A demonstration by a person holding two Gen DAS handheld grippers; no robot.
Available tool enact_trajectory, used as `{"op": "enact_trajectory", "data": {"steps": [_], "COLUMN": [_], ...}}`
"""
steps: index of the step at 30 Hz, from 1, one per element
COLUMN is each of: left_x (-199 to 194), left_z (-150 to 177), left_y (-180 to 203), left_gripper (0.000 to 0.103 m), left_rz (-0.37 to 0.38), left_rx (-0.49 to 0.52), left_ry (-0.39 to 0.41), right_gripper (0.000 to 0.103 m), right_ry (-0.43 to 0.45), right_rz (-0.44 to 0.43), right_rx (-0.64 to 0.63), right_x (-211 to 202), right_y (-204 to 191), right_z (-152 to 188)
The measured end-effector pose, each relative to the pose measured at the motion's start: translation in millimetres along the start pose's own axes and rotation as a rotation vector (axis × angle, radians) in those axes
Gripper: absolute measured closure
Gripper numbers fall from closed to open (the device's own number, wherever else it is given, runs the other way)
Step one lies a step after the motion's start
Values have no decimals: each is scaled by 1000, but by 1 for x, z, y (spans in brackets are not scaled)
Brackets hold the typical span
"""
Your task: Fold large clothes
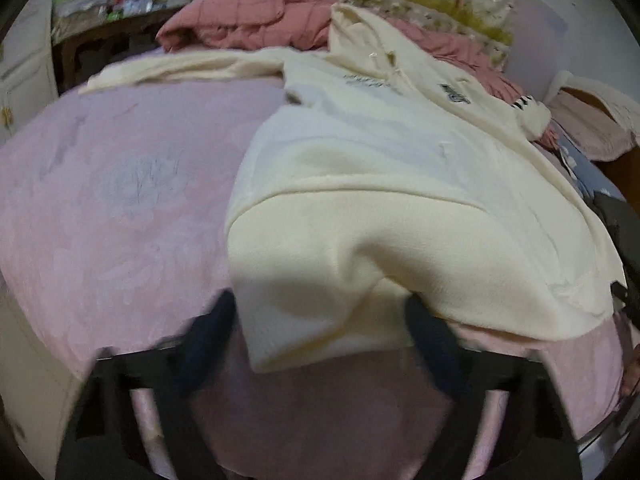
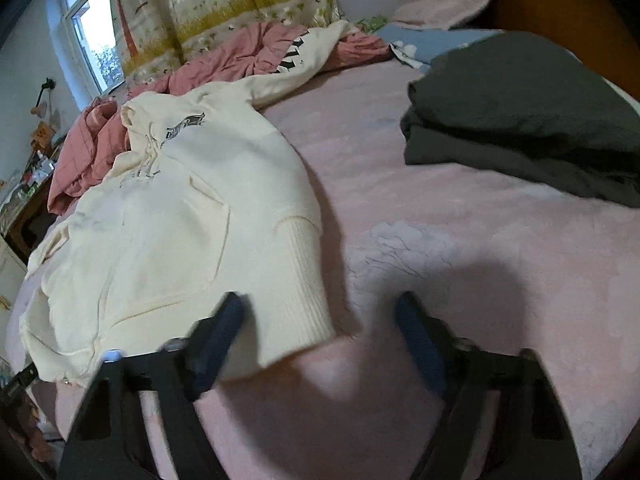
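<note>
A cream hoodie (image 1: 392, 168) lies spread face up on the pink bed cover, with black print on the chest and one sleeve; it also shows in the right wrist view (image 2: 172, 220). My left gripper (image 1: 320, 304) is open, its dark fingers on either side of the hoodie's near left hem corner, which bulges between them. My right gripper (image 2: 320, 312) is open at the hoodie's near right hem corner: its left finger lies over the ribbed hem (image 2: 296, 280), its right finger over bare cover.
The pink bed cover (image 2: 460, 240) runs under everything. A folded dark grey garment (image 2: 520, 120) lies at the right. A rumpled rose quilt (image 1: 256, 20) and patterned curtain (image 2: 240, 8) are at the far side. A cluttered desk (image 1: 108, 12) stands far left.
</note>
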State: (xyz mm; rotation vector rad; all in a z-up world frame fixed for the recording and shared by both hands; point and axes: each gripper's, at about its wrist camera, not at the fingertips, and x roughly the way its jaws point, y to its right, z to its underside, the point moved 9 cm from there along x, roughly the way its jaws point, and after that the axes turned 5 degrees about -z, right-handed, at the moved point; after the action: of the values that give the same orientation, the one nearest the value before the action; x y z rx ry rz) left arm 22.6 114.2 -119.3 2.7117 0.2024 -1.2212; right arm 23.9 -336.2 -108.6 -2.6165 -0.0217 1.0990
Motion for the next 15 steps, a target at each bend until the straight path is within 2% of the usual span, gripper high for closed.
{"op": "enact_trajectory", "data": {"steps": [1,2,3,5,8,11,12,15], "left_x": [-3,-7,-12,-32,-70,-109,-123,-149], "left_z": [0,-1,-3,-15,-33,-39,-39,-39], "left_y": [3,6,5,-8,-25,-39,-45,-64], "left_gripper": [65,95,96,97,97,98,98,98], "left_rz": [16,34,25,-28,42,24,38,61], "left_rx": [15,25,21,-42,-171,-202,-220,-274], "left_ry": [16,31,56,159,284,426,469,522], "right_gripper": [78,97,97,98,99,99,99,99], "right_ry": [-11,-8,29,145,257,387,422,480], "right_rz": [-36,-49,-31,0,-46,-75,-69,-83], "right_rx": [0,-1,-11,-48,-1,39,37,45], "right_x": [0,-1,-7,-31,-69,-122,-139,-179], "right_y": [-7,-12,-15,-23,-29,-37,-38,-43], "right_z": [3,5,5,-2,-7,-8,-9,2]}}
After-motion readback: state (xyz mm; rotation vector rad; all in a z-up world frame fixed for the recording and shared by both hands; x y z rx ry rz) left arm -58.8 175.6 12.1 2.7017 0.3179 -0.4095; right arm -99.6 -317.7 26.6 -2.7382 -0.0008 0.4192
